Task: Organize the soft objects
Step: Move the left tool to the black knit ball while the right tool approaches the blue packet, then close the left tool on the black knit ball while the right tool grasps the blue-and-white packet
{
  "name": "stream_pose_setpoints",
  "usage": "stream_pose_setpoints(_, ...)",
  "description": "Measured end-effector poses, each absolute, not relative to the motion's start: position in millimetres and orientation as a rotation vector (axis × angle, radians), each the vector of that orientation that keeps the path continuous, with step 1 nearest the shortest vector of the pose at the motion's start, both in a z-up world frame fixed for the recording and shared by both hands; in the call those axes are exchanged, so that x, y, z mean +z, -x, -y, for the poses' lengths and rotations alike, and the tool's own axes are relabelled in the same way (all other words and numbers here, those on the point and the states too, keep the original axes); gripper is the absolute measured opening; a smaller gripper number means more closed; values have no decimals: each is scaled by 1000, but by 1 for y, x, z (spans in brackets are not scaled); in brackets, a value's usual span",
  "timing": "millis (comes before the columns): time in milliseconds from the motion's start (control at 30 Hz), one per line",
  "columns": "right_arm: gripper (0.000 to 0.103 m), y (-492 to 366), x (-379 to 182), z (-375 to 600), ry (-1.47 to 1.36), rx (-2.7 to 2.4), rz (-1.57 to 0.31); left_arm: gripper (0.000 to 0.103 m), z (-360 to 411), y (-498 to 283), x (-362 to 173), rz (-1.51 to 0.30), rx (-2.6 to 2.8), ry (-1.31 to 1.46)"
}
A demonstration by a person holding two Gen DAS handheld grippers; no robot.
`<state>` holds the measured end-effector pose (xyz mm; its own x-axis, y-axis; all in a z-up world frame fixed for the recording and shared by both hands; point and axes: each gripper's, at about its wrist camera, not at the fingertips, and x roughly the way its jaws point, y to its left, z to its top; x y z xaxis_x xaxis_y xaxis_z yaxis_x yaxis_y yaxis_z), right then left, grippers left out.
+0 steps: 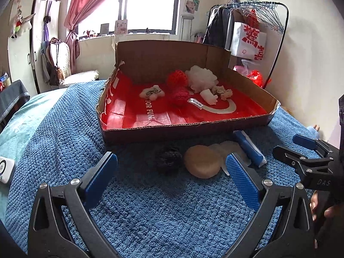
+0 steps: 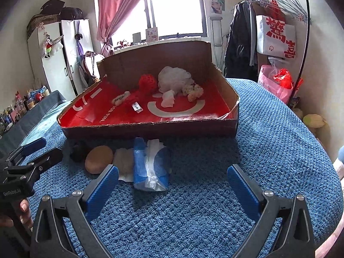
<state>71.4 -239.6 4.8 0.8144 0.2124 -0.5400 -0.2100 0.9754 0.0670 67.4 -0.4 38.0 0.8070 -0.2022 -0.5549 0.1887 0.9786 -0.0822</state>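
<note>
A cardboard box [image 1: 215,123] with a red lining sits on a blue blanket [image 1: 150,210]. It holds several soft things: a white mesh puff [image 1: 201,77], red puffs [image 1: 176,78] and a small white plush [image 1: 151,92]. In front of the box lie a black puff [image 1: 168,158], a tan sponge [image 1: 202,161], a beige pad [image 2: 124,158] and a blue plastic-wrapped pack [image 2: 150,167]. My left gripper [image 1: 172,165] is open and empty, just short of the black puff and tan sponge. My right gripper [image 2: 173,175] is open and empty, with the blue pack just ahead of its left finger.
A white device [image 1: 5,168] lies at the blanket's left edge. A clothes rack [image 2: 279,21] with hangers and bags stands at the back right. A white wardrobe [image 2: 53,58] stands at the left. A window with a pink curtain [image 2: 120,17] is behind the box.
</note>
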Motion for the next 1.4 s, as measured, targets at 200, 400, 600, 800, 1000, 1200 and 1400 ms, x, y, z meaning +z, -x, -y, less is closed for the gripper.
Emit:
stream_pose_setpoints(200, 103, -93, 3, 233, -7, 269, -636, 103, -1, -89, 32, -663, -230, 18)
stream_pose_setpoints(400, 95, -112, -4, 229, -23, 317, -706, 101, -1, -104, 29, -700, -247, -1)
stream_pose_setpoints(600, 69, -128, -15, 227, -39, 375, -782, 84, 1, -121, 19, -771, -268, 9)
stream_pose_setpoints(800, 23, -126, -11, 228, -53, 444, -771, 33, 3, -131, 8, -848, -372, 76)
stream_pose_setpoints(1000, 22, -115, 10, 233, -50, 444, -706, 33, 7, -119, 22, -803, -395, 63)
stream_pose_setpoints(1200, 22, -110, 22, 239, -54, 439, -678, 33, 9, -113, 31, -776, -405, 55)
stream_pose_setpoints(1400, 22, -107, 24, 242, -56, 440, -675, 33, 11, -112, 33, -778, -413, 51)
